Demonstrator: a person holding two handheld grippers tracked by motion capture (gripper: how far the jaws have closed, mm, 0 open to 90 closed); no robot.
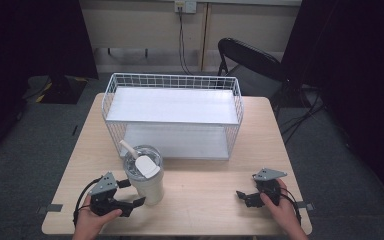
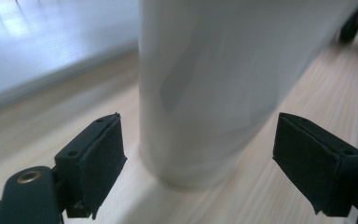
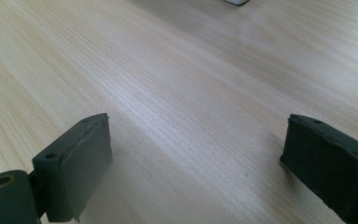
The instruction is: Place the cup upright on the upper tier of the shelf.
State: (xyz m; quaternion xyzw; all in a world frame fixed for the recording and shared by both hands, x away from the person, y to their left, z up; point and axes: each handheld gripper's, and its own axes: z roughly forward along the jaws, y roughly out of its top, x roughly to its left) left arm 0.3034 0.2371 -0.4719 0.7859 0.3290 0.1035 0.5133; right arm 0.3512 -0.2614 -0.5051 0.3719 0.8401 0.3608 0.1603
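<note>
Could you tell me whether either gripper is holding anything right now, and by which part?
Nothing is held. The left gripper is open around the base of the white plastic tumbler, not clamped; the right gripper is open over bare table.

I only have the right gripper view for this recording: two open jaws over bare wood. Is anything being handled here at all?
Observer: Yes. The left gripper has its open jaws on either side of a white tumbler standing on the table.
Reviewer: Are the pads touching the tumbler?
Observer: Not in the left gripper view: there is a gap between each pad and the tumbler's base.
Reviewer: Does the tumbler have a lid?
Observer: The high view shows a clear lid with a straw leaning up and to the left.
Reviewer: What else stands on the table?
Observer: A white wire rack with two shelves, just behind the tumbler. The right gripper sits low over the table's right side.
</note>
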